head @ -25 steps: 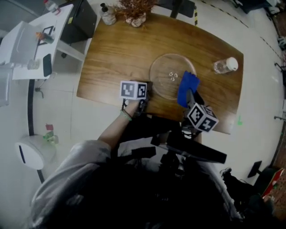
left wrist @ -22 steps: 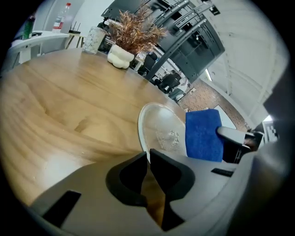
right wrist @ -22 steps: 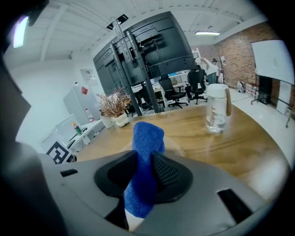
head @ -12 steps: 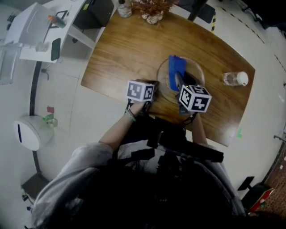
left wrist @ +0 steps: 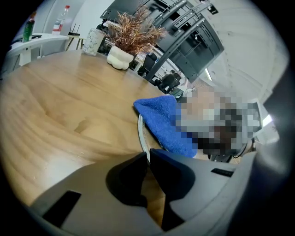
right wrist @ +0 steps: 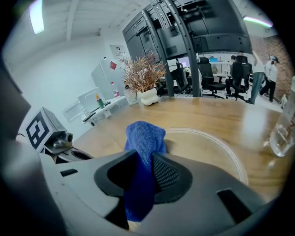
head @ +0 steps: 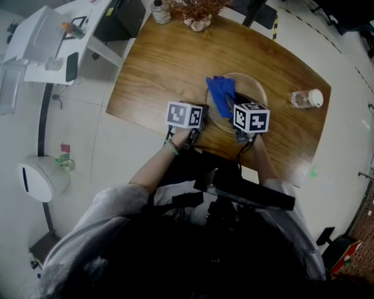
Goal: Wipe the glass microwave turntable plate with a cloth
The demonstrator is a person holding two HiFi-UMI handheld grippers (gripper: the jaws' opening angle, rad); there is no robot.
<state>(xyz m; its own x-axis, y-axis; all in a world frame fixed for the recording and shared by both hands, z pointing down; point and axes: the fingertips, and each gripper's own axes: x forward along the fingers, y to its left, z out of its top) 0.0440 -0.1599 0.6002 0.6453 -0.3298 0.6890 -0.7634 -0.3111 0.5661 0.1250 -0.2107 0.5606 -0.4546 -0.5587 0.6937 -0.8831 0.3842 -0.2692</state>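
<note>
The round glass turntable plate (head: 252, 92) lies on the wooden table (head: 158, 64). My left gripper (head: 200, 114) is at the plate's near-left rim, and in the left gripper view it (left wrist: 148, 155) is shut on the thin glass rim (left wrist: 139, 131). The blue cloth (head: 221, 93) rests on the left part of the plate. My right gripper (right wrist: 145, 159) is shut on the cloth (right wrist: 144, 138), which sticks out past the jaws onto the plate (right wrist: 221, 145). In the head view the right gripper (head: 235, 111) is over the plate's near side.
A clear bottle with a white cap (head: 306, 100) lies on the table to the right of the plate. A dried plant in a white pot (head: 198, 16) and a small bottle (head: 161, 11) stand at the far edge. A white side table (head: 52, 41) is off to the left.
My right gripper has carried the blue cloth from the plate's right edge across to its left part. The left gripper has stayed at the near-left rim.
</note>
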